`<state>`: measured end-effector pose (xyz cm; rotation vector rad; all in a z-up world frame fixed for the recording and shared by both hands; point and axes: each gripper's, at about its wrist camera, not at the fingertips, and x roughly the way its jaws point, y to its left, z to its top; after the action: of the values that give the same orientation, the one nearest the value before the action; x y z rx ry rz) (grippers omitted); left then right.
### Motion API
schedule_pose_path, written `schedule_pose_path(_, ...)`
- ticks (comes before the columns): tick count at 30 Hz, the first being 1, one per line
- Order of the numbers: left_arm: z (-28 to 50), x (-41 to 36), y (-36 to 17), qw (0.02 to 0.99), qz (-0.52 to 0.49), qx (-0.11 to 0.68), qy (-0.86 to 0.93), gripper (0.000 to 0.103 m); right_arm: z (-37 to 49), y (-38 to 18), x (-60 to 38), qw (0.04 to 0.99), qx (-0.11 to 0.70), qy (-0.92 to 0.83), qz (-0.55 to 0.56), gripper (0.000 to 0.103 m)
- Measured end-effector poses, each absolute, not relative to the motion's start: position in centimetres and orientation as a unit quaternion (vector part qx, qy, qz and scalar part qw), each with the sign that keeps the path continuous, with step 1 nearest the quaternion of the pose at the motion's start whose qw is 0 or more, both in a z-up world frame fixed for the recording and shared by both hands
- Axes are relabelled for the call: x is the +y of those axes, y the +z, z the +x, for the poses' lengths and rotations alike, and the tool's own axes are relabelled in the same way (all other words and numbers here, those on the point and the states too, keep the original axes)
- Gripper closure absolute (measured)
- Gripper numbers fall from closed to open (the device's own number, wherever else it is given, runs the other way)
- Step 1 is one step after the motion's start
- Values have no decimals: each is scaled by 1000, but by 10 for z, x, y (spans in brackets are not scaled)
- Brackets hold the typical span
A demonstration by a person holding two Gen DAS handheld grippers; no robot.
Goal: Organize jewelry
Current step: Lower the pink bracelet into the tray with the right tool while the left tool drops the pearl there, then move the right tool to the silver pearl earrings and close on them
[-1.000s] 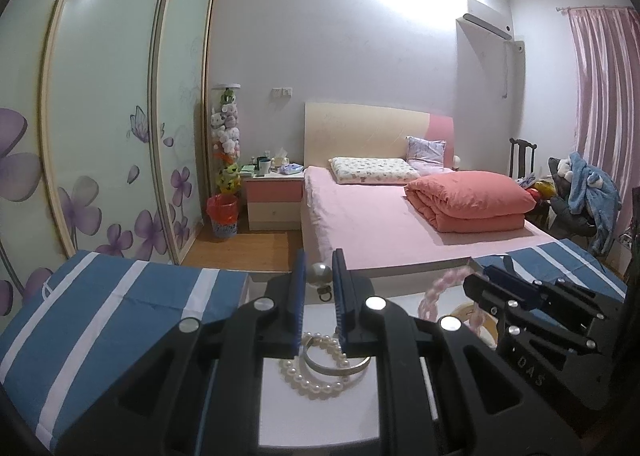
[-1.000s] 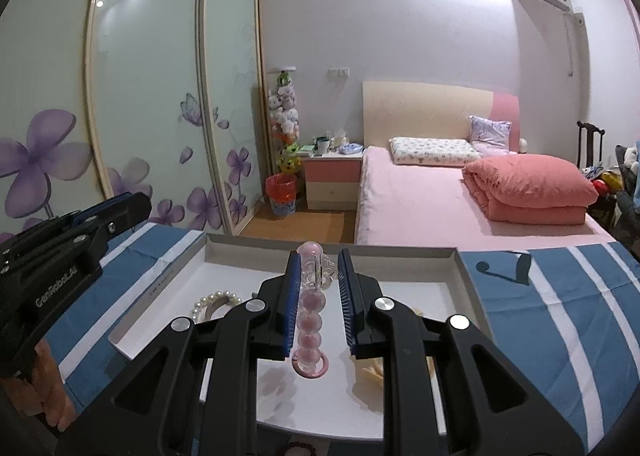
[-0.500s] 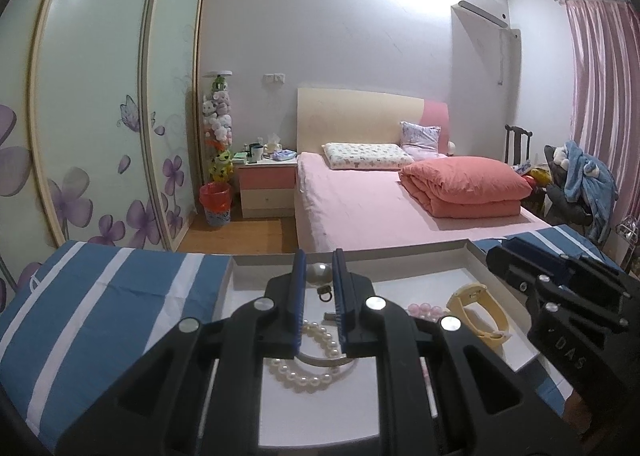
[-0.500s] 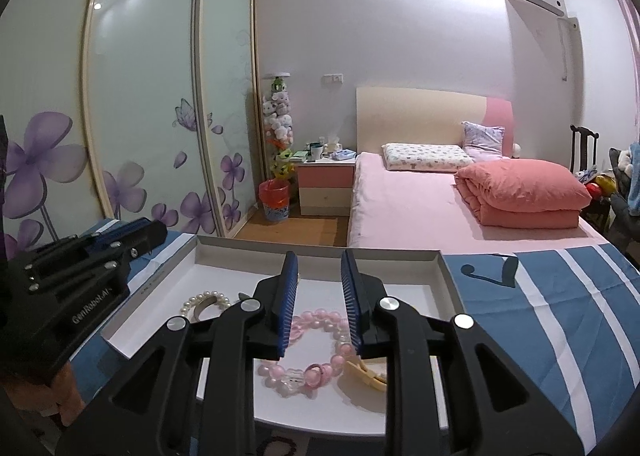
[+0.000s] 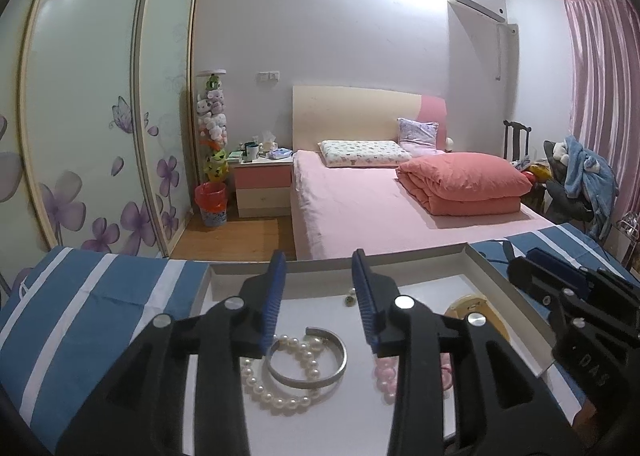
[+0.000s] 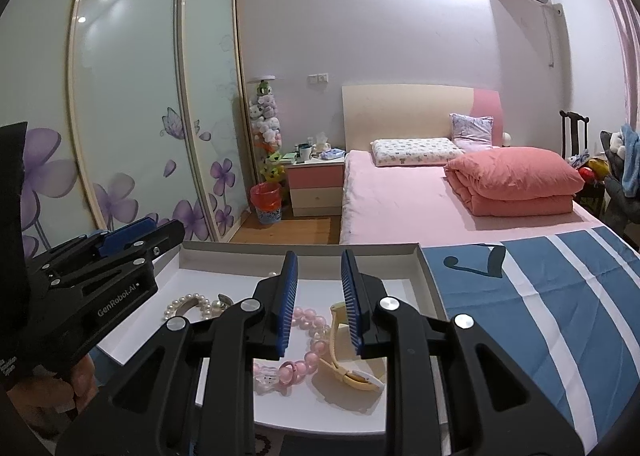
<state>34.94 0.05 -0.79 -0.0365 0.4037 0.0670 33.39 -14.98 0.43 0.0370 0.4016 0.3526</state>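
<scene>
A shallow white box (image 5: 492, 280) lies on a blue striped cloth. In it are a pearl bracelet (image 5: 280, 396), a silver bangle (image 5: 332, 372), a small pearl earring (image 5: 351, 299), a pink bead bracelet (image 6: 312, 352) and a yellow watch (image 6: 344, 368). My left gripper (image 5: 319, 292) is open and empty above the pearls and bangle. My right gripper (image 6: 319, 288) is open and empty above the pink bracelet and watch. The box also shows in the right wrist view (image 6: 430, 280), with the pearl bracelet (image 6: 188, 302) at its left.
The blue striped cloth (image 6: 560, 316) covers the surface around the box. Beyond it are a pink bed (image 5: 380, 196), a nightstand (image 5: 262, 184) and sliding wardrobe doors (image 5: 100, 116). A dark bead bracelet (image 6: 262, 442) lies outside the box's near edge.
My left gripper opened and let the pearl earring drop into the box. My right gripper, which released the pink bracelet earlier, stayed open and shifted slightly right.
</scene>
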Motion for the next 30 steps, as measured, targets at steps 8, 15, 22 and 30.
schedule_pose_path(8, 348, 9, -10, 977, -28, 206, 45, 68, 333, 2, -149, 964, 199, 174, 12, 79)
schedule_pose_path(15, 332, 15, -3, 977, -28, 203, 51, 68, 327, 0, -151, 961, 209, 179, 6, 79)
schedule_pose_path(22, 277, 38, -3, 974, -36, 219, 56, 56, 293, -25, -170, 940, 283, 187, -29, 68)
schedule_pose_path(30, 218, 63, -27, 960, -71, 266, 61, 42, 267, -60, -184, 898, 396, 188, -26, 66)
